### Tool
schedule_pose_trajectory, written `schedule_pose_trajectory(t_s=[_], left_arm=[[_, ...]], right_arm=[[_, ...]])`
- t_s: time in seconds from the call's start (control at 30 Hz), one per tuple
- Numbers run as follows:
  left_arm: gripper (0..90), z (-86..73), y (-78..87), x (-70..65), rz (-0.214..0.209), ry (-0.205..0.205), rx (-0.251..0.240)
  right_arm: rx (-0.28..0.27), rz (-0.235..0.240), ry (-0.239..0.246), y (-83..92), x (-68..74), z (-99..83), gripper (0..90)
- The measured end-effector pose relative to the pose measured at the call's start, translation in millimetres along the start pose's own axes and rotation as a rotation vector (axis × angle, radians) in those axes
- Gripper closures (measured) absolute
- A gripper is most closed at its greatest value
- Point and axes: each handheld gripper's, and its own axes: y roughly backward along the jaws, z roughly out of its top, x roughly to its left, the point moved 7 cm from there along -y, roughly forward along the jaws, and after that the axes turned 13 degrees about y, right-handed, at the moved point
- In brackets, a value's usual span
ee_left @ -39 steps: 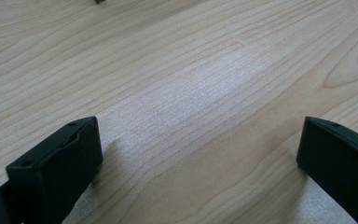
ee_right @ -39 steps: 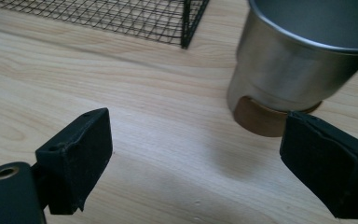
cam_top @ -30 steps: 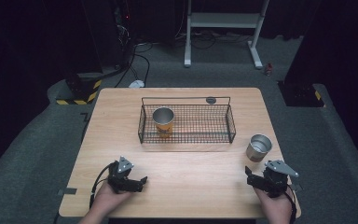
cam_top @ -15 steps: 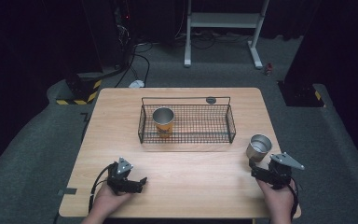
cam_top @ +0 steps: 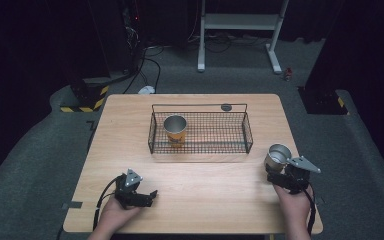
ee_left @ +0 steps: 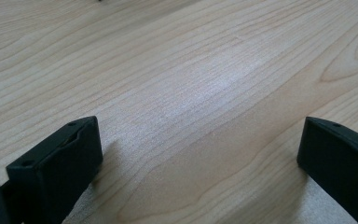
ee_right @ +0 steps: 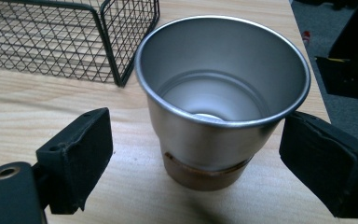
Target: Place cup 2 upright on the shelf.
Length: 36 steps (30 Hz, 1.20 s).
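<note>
Right tool (ee_right: 198,158): jaws matt black plastic, slightly rough at the edges. Between them, steel cup (ee_right: 221,98), brushed metal, dull sheen inside, smooth rolled rim, brown band at its base. Beyond the tool, wire basket (ee_right: 74,37), thin black-coated metal mesh. Bench (ee_left: 177,70): pale wood grain, smooth, faint satin sheen.

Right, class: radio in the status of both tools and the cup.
Right tool open astride upright steel cup. Left tool open, on bare table. Nothing blocking.

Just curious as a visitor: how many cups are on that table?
2. One cup with an orange band stands inside the wire basket, toward its left end. The other, a plain steel cup, stands on the table outside the basket, between the right gripper's open fingers.
</note>
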Motion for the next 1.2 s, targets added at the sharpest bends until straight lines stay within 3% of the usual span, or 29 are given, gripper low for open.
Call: schedule_pose_trajectory(t_s=[0.27, 0.73, 1.2], left_arm=[[0.4, -1.3, 1.6, 0.8, 0.000, -0.003, 0.003], [0.4, -3.3, 3.5, 1.1, 0.005, 0.004, 0.001], [0.4, -4.3, 4.4, 1.0, 0.011, 0.010, 0.001]], right_arm=[[-0.002, -0.012, -0.024, -9.1, -8.9, 2.4, 10.1], [-0.017, -0.003, -0.038, -26.8, -10.6, 5.2, 12.4], [-0.039, 0.017, -0.083, -27.6, -10.9, 5.6, 13.3]])
